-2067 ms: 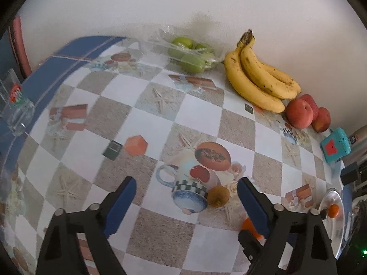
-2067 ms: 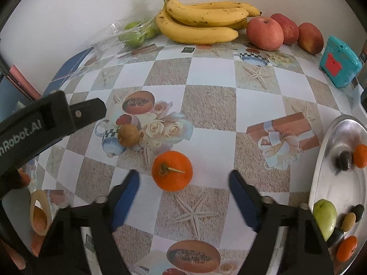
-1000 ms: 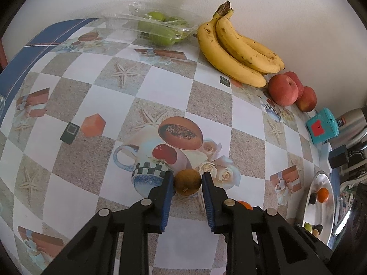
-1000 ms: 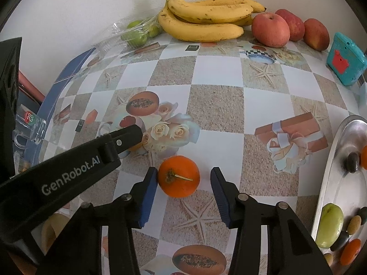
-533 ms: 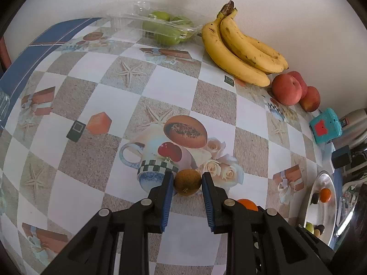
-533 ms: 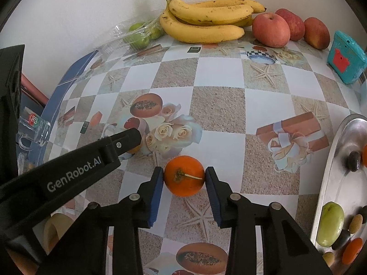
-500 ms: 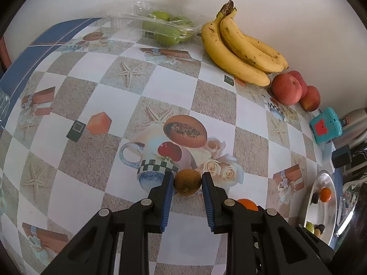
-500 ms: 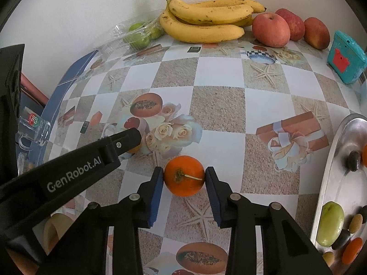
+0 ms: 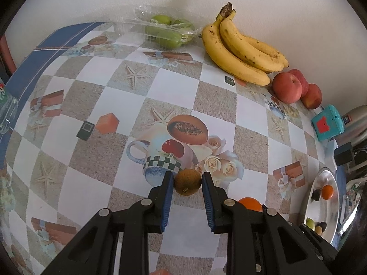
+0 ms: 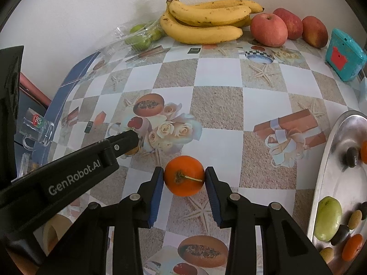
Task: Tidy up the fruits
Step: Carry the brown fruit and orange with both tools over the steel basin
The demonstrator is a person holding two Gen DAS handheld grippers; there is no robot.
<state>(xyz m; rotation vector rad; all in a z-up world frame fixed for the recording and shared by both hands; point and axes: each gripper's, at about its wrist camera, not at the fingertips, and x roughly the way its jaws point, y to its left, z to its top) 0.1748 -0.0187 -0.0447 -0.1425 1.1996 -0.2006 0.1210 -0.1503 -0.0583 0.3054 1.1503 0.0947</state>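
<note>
left gripper [image 9: 187, 182]: you've clamped it on the brown fruit [image 9: 187, 181], ready to lift.
right gripper [image 10: 184, 177]: pinching the orange [image 10: 184, 175]; metal tray [image 10: 330, 160] waits off to its right.

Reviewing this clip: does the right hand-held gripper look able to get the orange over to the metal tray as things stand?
Probably yes. The right hand-held gripper is shut on the orange, and the tablecloth between it and the metal tray lies bare; the tray itself has free room among its fruits.

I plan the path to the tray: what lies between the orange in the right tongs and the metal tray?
Only bare tablecloth between orange and metal tray, per the right wrist view.
</note>
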